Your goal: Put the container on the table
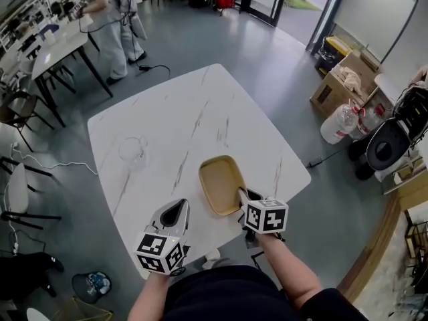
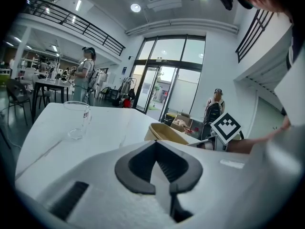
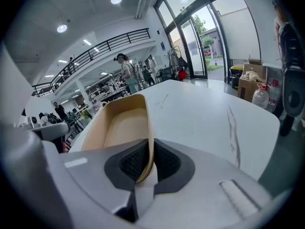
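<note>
**As the right claw pinched its rim, the container sat over the table's near side**

While the right gripper point(image 1: 245, 194) reached in from the near right edge of the white marbled table point(image 1: 200, 105), its two jaws were pressed onto one wall of the tan container point(image 1: 221, 183). The right gripper view showed this plainly: the thin wall of the container point(image 3: 123, 123) ran down between the dark ribbed pads, one pad inside the tub and one outside, with the right gripper point(image 3: 147, 149) clamped at the rim. The container was a shallow, rounded rectangular tub, open side up and empty. It lay over the near right part of the tabletop, its long side running away from the person. Whether its base touched the marble could not be told.

The left gripper point(image 1: 177, 207) hovered over the table's near edge, just to the left of the container and apart from it. In its own view the jaw tips of the left gripper point(image 2: 155, 143) met, pressed together with nothing between them, and the container point(image 2: 167, 133) showed beyond them to the right.

A clear drinking glass point(image 1: 132, 151) stood upright on the left part of the table, well apart from both grippers. Cardboard boxes point(image 1: 344, 79) stood on the grey floor off to the right.
</note>
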`<move>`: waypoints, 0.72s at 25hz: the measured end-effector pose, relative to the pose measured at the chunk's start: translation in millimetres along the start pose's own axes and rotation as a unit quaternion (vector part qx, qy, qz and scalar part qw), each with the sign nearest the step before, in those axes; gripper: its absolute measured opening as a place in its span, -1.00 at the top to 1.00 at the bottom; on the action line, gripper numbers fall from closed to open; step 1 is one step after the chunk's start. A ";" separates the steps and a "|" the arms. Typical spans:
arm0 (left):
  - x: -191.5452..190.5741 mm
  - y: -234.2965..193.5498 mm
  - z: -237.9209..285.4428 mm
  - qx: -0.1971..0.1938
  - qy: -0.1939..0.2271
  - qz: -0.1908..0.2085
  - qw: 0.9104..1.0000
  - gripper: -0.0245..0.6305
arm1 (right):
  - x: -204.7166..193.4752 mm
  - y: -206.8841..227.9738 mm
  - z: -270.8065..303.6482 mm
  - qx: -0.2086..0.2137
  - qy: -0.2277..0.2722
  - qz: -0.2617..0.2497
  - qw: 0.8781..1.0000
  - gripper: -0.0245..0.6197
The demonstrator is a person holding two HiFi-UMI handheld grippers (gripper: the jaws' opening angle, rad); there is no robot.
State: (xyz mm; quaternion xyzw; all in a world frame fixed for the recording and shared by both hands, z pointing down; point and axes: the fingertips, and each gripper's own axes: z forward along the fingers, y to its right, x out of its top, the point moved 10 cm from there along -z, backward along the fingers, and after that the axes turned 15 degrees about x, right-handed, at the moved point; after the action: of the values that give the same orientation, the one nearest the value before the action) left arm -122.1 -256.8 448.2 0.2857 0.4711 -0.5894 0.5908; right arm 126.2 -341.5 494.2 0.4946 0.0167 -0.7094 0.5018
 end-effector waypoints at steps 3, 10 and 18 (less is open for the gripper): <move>1.8 -1.9 5.8 0.007 -0.002 -0.005 1.000 0.97 | 6.5 4.4 11.7 -0.001 0.004 0.006 1.000 0.86; 6.8 -10.7 15.3 0.021 0.003 -0.013 1.000 0.97 | 28.6 2.9 34.0 0.015 0.050 -0.001 0.999 0.73; 8.0 -9.2 11.6 0.024 0.007 -0.010 1.000 0.97 | 30.9 -2.5 17.2 0.011 0.072 -0.029 0.997 0.58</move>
State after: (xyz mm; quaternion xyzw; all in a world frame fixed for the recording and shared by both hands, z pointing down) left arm -129.4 -271.9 447.7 0.2989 0.4639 -0.6042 0.5748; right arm 112.4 -370.6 479.6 0.5496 0.0596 -0.6863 0.4727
